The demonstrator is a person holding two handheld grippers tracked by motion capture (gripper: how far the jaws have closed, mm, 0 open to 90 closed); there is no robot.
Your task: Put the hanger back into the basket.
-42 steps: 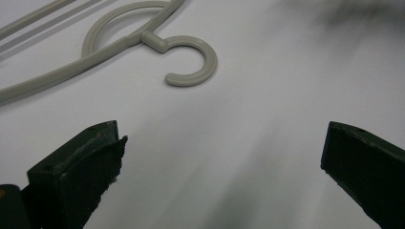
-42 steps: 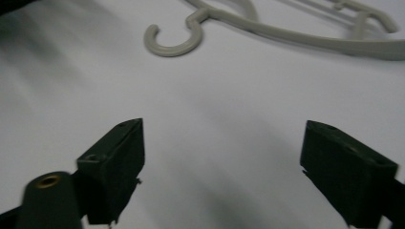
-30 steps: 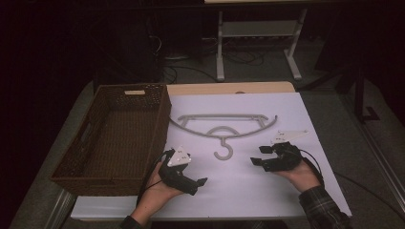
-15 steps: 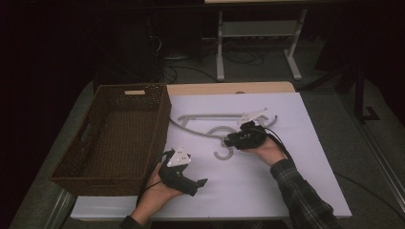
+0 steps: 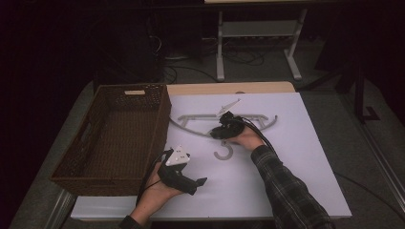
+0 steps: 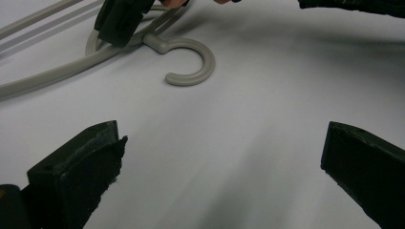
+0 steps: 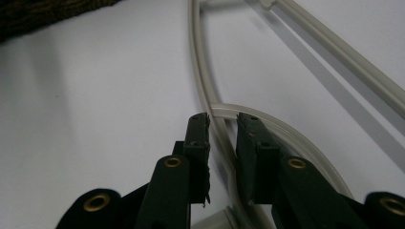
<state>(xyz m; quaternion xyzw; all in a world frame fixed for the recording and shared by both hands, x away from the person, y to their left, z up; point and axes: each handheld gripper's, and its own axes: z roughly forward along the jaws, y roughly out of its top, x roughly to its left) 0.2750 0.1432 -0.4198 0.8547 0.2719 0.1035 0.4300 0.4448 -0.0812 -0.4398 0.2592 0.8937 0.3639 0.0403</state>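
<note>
I have the right gripper (image 5: 218, 132) down on the hanger (image 5: 191, 129), which lies flat on the white sheet (image 5: 310, 157) at mid-table, its hook (image 5: 223, 151) pointing to 6 o'clock. In the right gripper view the jaws stand narrow, straddling the hanger's arm (image 7: 203, 86) near the neck; I judge the grasp nearly closed, not firm. The left gripper (image 5: 184, 179) rests at 7 o'clock, jaws wide, holding nothing. The basket (image 5: 95, 143) at 9 o'clock is empty, so lifting and placing remain.
</note>
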